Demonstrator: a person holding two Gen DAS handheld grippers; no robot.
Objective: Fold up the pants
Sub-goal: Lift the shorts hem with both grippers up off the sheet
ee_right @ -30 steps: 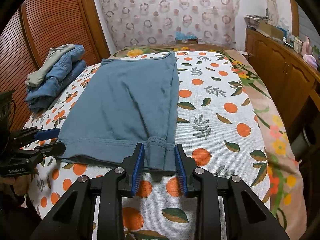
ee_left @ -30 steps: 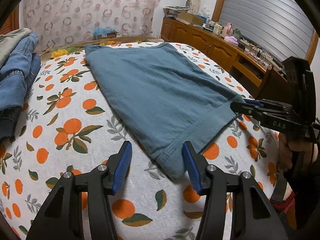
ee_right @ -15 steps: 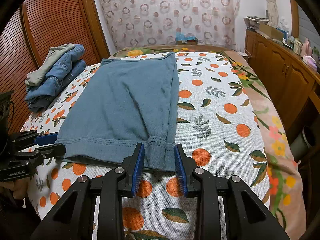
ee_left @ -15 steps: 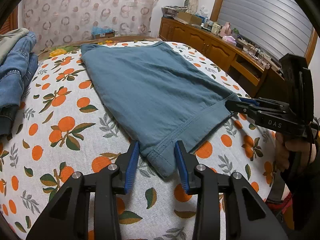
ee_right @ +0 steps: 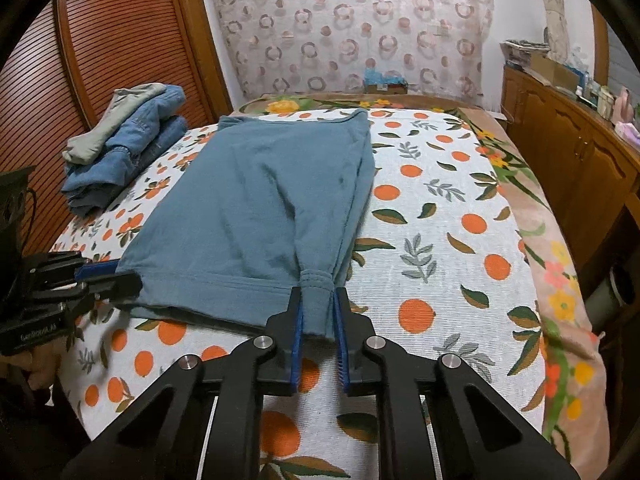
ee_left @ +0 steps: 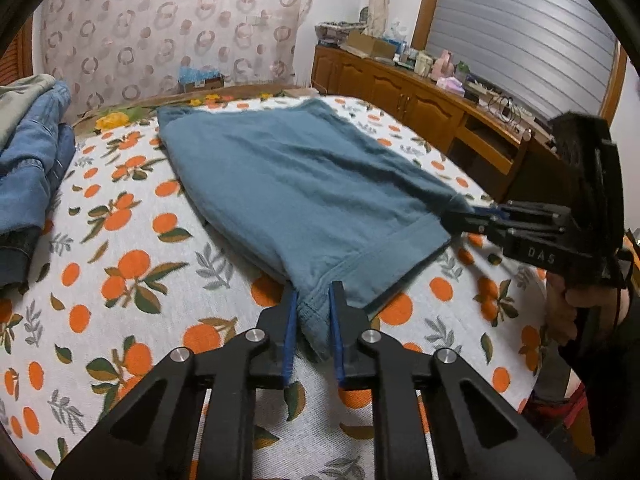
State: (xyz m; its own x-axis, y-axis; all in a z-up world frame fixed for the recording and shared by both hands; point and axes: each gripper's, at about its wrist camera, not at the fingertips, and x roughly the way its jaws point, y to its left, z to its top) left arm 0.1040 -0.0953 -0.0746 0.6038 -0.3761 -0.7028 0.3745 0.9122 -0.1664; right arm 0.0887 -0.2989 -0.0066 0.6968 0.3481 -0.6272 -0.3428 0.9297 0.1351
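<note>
Blue-grey pants lie lengthwise on the bed, hem end near me, waist at the far end; they also show in the right wrist view. My left gripper is shut on the hem's left corner, which is bunched between its blue pads. My right gripper is shut on the hem's right corner, pinched into a narrow fold. Each gripper shows in the other's view: the right one at the hem's far corner, the left one at the hem's left end. The hem is lifted slightly off the bed.
The bed has a white sheet with an orange print. A pile of folded jeans and a grey garment sits at the far left. A wooden sideboard with clutter runs along the right. A slatted wooden door stands on the left.
Both grippers closed on the hem corners; the left was wide open a second ago. The cloth has bunched between the pads and the hem has risen a little.
</note>
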